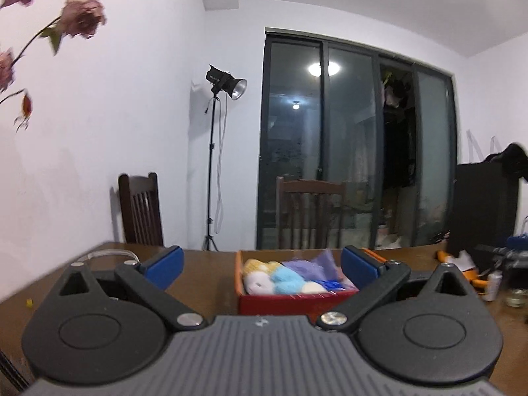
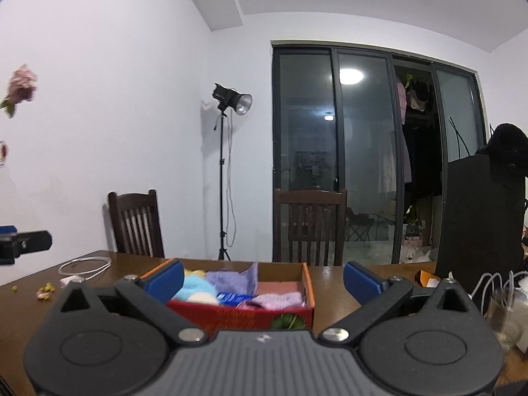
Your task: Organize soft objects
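Observation:
A red box with orange inner walls stands on the brown wooden table. It holds soft items: a light blue fluffy one, a cream one and a purple cloth. My left gripper is open and empty, level with the box and just short of it. In the right wrist view the same box also shows a pink folded cloth and a purple cloth. My right gripper is open and empty, held in front of the box.
Two dark wooden chairs stand behind the table. A white cable lies at the left, and small clutter and cables at the right. A light stand, glass doors and dried pink flowers are also in view.

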{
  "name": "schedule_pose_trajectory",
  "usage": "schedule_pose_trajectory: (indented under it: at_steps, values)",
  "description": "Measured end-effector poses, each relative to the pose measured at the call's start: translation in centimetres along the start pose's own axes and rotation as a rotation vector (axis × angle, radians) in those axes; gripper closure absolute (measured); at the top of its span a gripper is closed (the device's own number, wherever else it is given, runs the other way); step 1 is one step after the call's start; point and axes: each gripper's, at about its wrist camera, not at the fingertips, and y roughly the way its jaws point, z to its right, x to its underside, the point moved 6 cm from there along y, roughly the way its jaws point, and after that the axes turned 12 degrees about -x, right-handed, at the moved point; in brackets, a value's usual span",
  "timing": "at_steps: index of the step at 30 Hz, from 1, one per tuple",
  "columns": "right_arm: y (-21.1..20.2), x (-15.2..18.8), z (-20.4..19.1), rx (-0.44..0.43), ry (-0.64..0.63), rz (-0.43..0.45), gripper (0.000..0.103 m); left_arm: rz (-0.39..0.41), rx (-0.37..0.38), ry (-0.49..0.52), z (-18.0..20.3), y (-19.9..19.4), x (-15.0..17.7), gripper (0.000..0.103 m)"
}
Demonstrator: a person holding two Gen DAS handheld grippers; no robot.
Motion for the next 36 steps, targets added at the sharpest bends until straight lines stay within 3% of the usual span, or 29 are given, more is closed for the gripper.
schedule_pose_trajectory:
  at_steps: [6, 10, 16, 19, 36]
  values:
    - [-5.4, 3.3, -3.8, -0.028, -0.021, -0.007, 0.000, 0.041, -0.018, 0.042, -0.6, -7.0, 2.6, 0.000]
    - [-9.3, 6.2, -5.6, -0.022, 0.036, -0.035, 0.000, 0.046, -0.037, 0.051, -1.7, -11.4, 4.9, 0.000]
    - [-15.1, 8.8, -8.5, -0.083, 0.014, -0.025, 0.000, 0.023, -0.032, 0.002, -3.0, -16.9, 7.8, 0.000]
    - [-16.2, 9.6, -9.5, -0.099, -0.005, -0.047, 0.000, 0.047, -0.061, 0.033, -2.8, -17.6, 8.1, 0.000]
    - [-16.1, 9.6, -9.3, -0.094, 0.049, -0.047, 0.000, 0.034, -0.050, 0.035, -2.8, -17.0, 8.0, 0.000]
